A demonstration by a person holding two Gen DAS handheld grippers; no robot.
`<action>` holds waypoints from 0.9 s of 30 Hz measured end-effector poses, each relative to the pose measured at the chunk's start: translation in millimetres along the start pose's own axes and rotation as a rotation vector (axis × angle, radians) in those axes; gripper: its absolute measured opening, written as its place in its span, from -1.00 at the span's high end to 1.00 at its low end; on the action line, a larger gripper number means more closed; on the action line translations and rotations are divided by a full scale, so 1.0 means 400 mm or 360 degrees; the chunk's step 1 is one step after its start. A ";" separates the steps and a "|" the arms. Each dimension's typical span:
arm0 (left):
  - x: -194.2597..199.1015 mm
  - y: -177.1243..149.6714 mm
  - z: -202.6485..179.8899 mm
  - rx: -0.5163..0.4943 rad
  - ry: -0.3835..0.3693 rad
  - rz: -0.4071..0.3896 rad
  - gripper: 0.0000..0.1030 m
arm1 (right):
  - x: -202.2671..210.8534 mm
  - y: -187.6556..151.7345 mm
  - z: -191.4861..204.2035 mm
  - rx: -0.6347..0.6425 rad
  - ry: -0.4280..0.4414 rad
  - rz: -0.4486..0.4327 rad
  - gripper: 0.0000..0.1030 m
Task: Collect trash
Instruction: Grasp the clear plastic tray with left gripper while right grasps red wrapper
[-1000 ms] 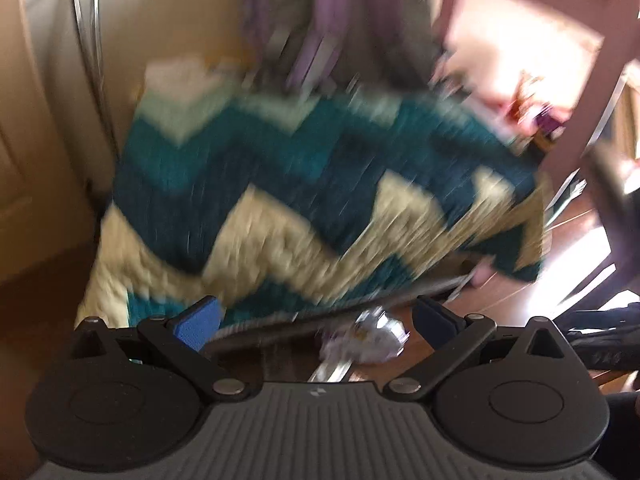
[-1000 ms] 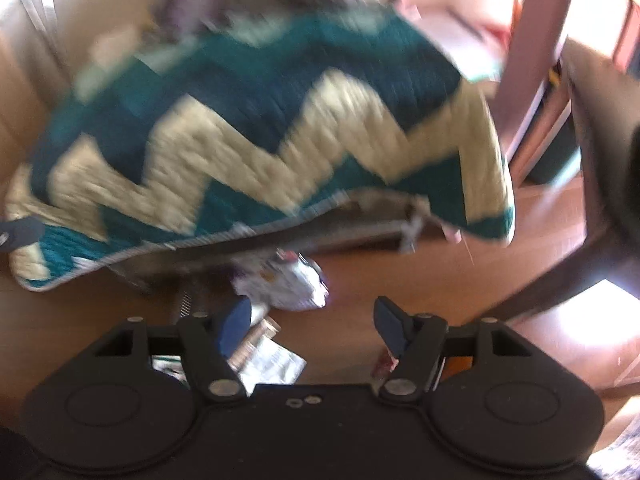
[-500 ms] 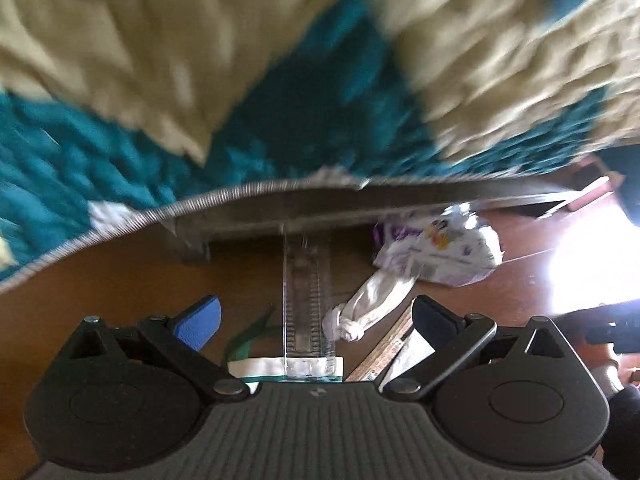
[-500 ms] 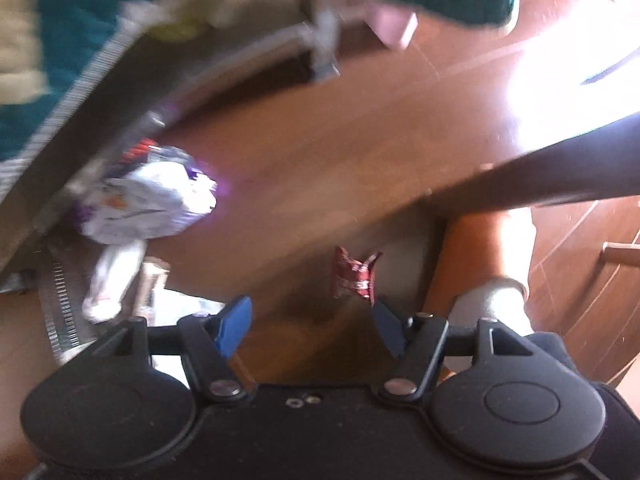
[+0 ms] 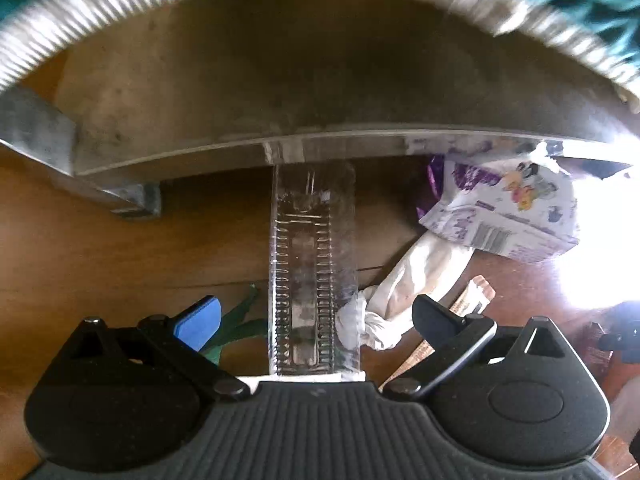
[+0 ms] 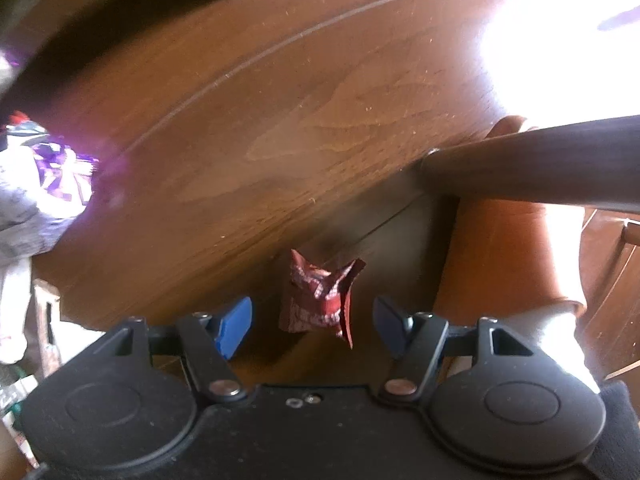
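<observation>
In the left wrist view my left gripper [image 5: 314,316] is open low over the wood floor, with a clear ribbed plastic tray [image 5: 314,264] lying between its fingers, not gripped. A knotted white cloth scrap [image 5: 404,292], a white and purple printed wrapper [image 5: 512,208], a tan stick wrapper [image 5: 460,312] and a green scrap [image 5: 236,320] lie around it. In the right wrist view my right gripper [image 6: 312,324] is open, with a crumpled red wrapper [image 6: 316,300] on the floor between its fingers. The purple wrapper [image 6: 36,184] shows at the left edge.
A dark sofa base with a metal foot [image 5: 136,200] overhangs the tray's far end, with a striped blanket edge [image 5: 120,12] above. A dark chair leg [image 6: 532,168] crosses at right above a person's bare leg [image 6: 508,252]. Sun glare whitens the floor at right.
Both grippers have dropped closer to the floor. The left has closed in on the clear tray under the sofa edge. The right has moved up to the red wrapper, which now sits between its fingers.
</observation>
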State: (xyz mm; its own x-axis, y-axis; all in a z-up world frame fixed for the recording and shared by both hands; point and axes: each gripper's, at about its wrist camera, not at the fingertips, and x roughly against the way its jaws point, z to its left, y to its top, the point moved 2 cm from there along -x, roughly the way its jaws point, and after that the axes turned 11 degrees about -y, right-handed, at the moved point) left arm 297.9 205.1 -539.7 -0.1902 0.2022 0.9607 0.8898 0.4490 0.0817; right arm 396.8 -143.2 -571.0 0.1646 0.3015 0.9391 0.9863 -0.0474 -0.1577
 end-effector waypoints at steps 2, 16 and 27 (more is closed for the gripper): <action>-0.027 0.001 0.003 -0.0013 0.0010 0.0017 -0.98 | -0.020 0.000 0.003 -0.0001 0.0007 0.0022 -0.25; -0.082 0.032 0.038 0.0073 -0.0026 0.0052 0.04 | -0.055 -0.005 0.004 0.0021 -0.0047 0.0027 0.35; -0.007 0.030 0.045 0.0146 -0.0032 0.0091 0.23 | 0.062 -0.032 0.036 0.0046 -0.0033 0.0007 0.45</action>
State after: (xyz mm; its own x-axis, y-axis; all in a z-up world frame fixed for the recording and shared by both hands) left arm 301.7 225.5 -546.1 -0.1491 0.2465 0.9576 0.8578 0.5140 0.0013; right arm 388.3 -121.6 -550.2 0.1684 0.3211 0.9320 0.9851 -0.0214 -0.1707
